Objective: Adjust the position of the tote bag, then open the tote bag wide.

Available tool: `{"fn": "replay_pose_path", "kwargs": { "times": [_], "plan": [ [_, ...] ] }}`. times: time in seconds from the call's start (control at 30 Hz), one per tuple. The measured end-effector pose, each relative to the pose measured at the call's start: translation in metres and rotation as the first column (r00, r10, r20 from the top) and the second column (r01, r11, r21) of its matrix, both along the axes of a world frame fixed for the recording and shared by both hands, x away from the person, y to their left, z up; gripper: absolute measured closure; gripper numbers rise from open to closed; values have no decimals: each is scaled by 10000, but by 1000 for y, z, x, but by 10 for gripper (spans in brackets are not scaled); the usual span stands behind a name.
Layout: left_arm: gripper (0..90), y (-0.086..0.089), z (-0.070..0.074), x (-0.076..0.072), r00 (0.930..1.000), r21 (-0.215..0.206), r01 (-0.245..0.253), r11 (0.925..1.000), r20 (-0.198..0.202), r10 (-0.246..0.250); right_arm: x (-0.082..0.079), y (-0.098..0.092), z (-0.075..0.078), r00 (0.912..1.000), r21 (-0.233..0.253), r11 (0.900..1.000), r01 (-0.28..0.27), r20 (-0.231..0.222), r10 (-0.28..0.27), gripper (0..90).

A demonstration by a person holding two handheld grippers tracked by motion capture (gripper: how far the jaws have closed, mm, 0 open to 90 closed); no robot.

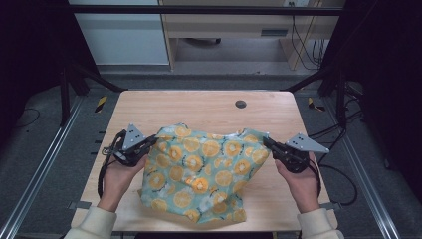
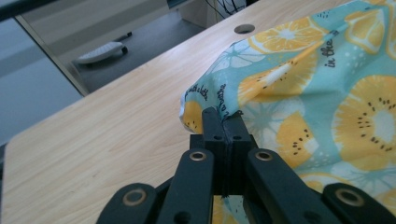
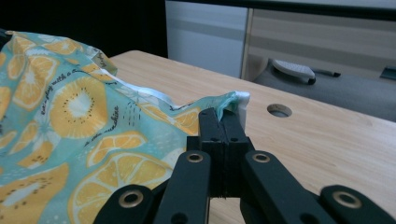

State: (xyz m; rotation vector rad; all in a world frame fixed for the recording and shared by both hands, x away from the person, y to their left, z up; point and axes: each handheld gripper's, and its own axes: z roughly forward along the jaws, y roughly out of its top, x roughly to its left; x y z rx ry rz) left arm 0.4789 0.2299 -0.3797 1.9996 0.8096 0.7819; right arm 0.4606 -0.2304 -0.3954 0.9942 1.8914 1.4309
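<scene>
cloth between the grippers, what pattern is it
Teal cloth printed with orange citrus slices; clearest in the high view.

A light wooden table has a round grommet hole near its far edge. Beyond it stands a pale wooden desk, with black cables hanging beside it.

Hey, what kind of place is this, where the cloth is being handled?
Probably a lab or office test station: a light wooden table with a cable hole, framed by black metal rails, with loose black cables on grey floor.
</scene>
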Motion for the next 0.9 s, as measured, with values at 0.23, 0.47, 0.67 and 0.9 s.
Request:
{"fn": "replay_pose_path", "kwargs": {
  "times": [0.23, 0.47, 0.67, 0.9],
  "plan": [
    [900, 5, 14, -6, 9997, -66, -53, 10000, 238, 55, -10, 4, 10, 9992, -30, 9999, -156, 376, 157, 900],
    [900, 10, 17, -6, 9998, -432, -8, 9991, 178, 15, -7, 5, 14, 9990, 107, 9997, -223, 380, 219, 900],
    [900, 16, 18, -35, 9984, -530, 291, 9982, 509, -264, -30, 6, 16, 9974, 121, 9990, -433, 579, 425, 900],
    [900, 23, 1, -65, 9968, -861, 713, 9937, 424, -678, -52, 4, 0, 9965, -38, 9975, -700, 464, 701, 900]
  ]
}}
